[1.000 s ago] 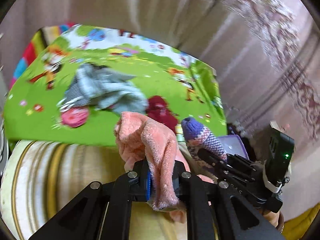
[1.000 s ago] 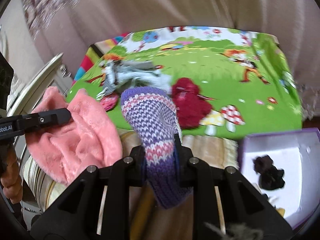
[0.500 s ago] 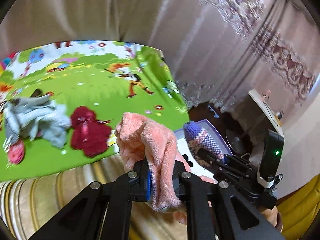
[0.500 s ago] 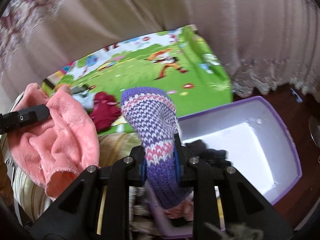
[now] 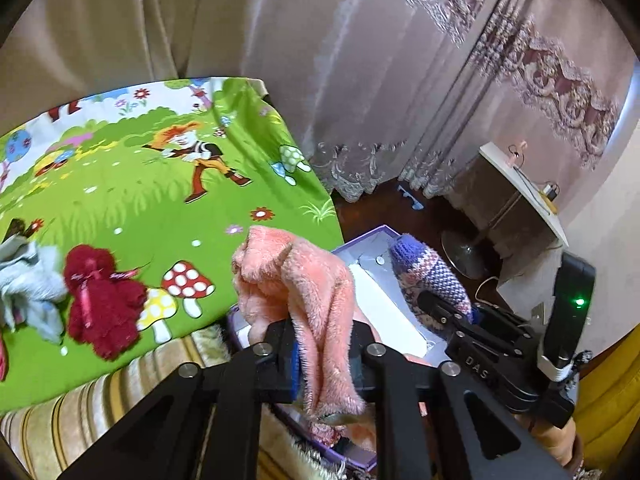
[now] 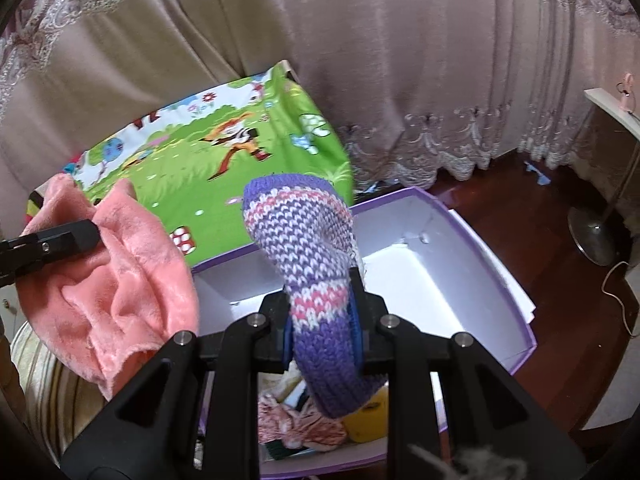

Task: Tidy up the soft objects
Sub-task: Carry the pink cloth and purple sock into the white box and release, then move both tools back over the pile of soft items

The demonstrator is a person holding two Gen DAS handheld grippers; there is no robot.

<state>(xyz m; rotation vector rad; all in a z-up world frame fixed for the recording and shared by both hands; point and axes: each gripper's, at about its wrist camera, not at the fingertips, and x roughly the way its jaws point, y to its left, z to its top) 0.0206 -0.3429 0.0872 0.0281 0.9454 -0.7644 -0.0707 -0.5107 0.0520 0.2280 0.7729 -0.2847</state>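
My left gripper (image 5: 326, 356) has a pink fleece cloth (image 5: 296, 276) between its pads, and its jaws are opening. My right gripper (image 6: 324, 324) is shut on a purple, pink and white knitted sock (image 6: 304, 240). Both hang over a purple box (image 6: 400, 196) with a white inside, which stands on the floor beside the green cartoon cloth (image 5: 120, 200). In the right wrist view the pink fleece cloth (image 6: 120, 280) hangs at the left. A dark red fluffy item (image 5: 100, 304) and a grey garment (image 5: 24, 280) lie on the green cloth.
The box's near end holds a pink patterned fabric (image 6: 300, 420) and a yellow item (image 6: 368, 416). Curtains (image 6: 400, 80) hang behind. A lamp base (image 6: 596, 236) and a white-topped table (image 5: 520, 184) stand on the dark wood floor at right. A striped cushion edge (image 5: 100, 400) borders the green cloth.
Both grippers have swung right with their loads, from over the green cloth to over the purple box. The red and grey items have slid to the left edge of view.
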